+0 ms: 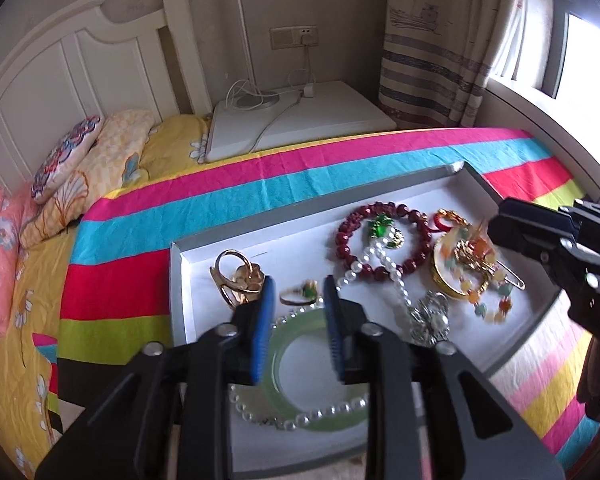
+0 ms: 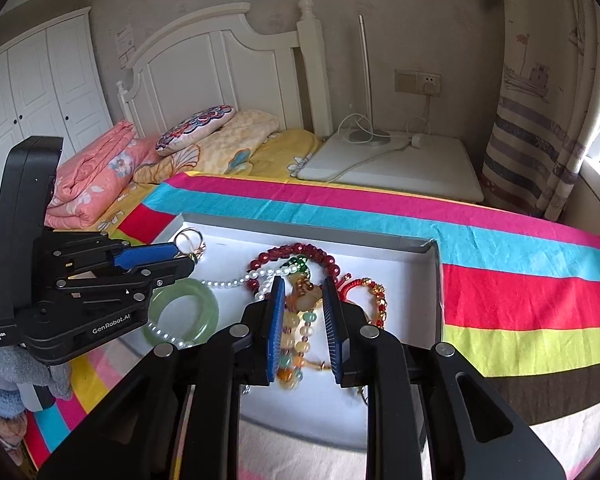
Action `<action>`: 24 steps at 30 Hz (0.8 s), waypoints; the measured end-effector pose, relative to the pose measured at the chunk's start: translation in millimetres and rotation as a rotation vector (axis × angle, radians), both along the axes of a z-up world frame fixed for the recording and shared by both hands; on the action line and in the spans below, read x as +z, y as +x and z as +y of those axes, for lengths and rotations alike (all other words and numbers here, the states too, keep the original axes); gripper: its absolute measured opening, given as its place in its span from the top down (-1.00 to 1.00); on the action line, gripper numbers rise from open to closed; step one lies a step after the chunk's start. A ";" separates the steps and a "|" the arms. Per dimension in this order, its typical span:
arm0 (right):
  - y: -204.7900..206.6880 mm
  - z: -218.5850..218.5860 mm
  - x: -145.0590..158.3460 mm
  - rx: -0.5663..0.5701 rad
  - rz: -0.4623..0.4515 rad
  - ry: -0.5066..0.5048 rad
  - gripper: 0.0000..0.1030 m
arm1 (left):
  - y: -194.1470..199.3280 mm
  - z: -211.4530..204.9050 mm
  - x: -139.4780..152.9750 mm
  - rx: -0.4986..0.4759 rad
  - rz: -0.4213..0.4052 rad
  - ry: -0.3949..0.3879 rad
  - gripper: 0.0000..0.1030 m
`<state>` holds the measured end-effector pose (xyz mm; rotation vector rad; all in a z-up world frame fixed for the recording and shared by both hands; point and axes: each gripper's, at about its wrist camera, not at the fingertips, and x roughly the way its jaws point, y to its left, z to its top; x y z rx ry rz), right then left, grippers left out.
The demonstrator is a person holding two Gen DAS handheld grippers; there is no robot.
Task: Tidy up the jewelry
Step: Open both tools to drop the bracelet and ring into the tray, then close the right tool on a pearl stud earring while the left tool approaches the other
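Observation:
A shallow white box (image 1: 204, 256) lies on the striped bedspread and holds the jewelry. In the left wrist view my left gripper (image 1: 299, 285) is open above a gold ring with a green stone (image 1: 300, 295) and a green jade bangle (image 1: 288, 384). A pearl strand (image 1: 384, 260), a dark red bead bracelet (image 1: 348, 240), a gold scarf ring (image 1: 236, 276) and a silver brooch (image 1: 430, 320) lie around. In the right wrist view my right gripper (image 2: 303, 284) is open over a multicoloured bead bracelet (image 2: 296, 340) with an orange charm, with nothing held. The left gripper also shows there (image 2: 180, 258).
The striped bedspread (image 1: 260, 176) covers the bed. Pillows (image 2: 204, 128) and a folded pink quilt (image 2: 96, 168) lie near the white headboard. A white bedside table (image 2: 420, 160) with a lamp and cables stands behind. A curtain (image 2: 540, 120) hangs at the right.

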<state>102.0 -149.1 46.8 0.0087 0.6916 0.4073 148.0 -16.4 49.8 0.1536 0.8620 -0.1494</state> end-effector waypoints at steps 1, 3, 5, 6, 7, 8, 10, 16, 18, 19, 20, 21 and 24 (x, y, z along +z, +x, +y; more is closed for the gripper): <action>2.5 -0.6 -1.5 -0.008 0.010 0.005 0.27 | 1.3 3.2 -0.4 0.016 -0.004 -0.008 -0.05; 2.4 -4.6 -2.1 -0.020 0.016 0.027 -0.17 | -0.2 7.4 0.6 0.038 -0.028 -0.006 -0.28; -1.1 -7.9 -1.3 -0.013 0.006 0.039 -0.17 | -3.1 9.8 -0.2 0.045 -0.032 0.000 -0.29; -4.2 -8.4 -1.3 -0.011 0.002 0.035 -0.17 | -4.8 11.1 -0.8 0.049 -0.034 0.003 -0.33; -6.6 -9.5 -1.4 -0.009 0.000 0.036 -0.17 | -7.2 12.4 -1.5 0.055 -0.038 0.009 -0.36; -9.0 -10.8 -1.4 -0.009 -0.001 0.042 -0.17 | -10.0 13.5 -2.1 0.061 -0.041 0.014 -0.41; -14.9 -13.8 -0.3 -0.007 -0.007 0.053 -0.17 | -16.2 14.7 -3.1 0.065 -0.042 0.017 -0.45; -33.4 -12.7 3.8 0.001 -0.033 0.042 -0.17 | -45.6 17.0 1.9 0.065 -0.069 0.024 -0.60; -40.1 -9.4 2.8 0.017 -0.031 0.037 -0.17 | -56.7 17.6 4.6 0.070 -0.075 0.028 -0.64; -44.3 -6.1 1.5 0.028 -0.028 0.033 -0.17 | -64.2 19.3 5.8 0.075 -0.077 0.030 -0.65; -48.5 -4.2 0.5 0.038 -0.027 0.029 -0.17 | -71.6 21.9 6.9 0.081 -0.078 0.030 -0.66; -52.7 -0.3 -0.8 0.051 -0.024 0.027 -0.17 | -78.4 25.1 7.8 0.086 -0.078 0.027 -0.68; -65.3 15.8 -4.0 0.111 -0.010 0.006 -0.17 | -100.5 41.1 8.1 0.116 -0.069 0.018 -0.73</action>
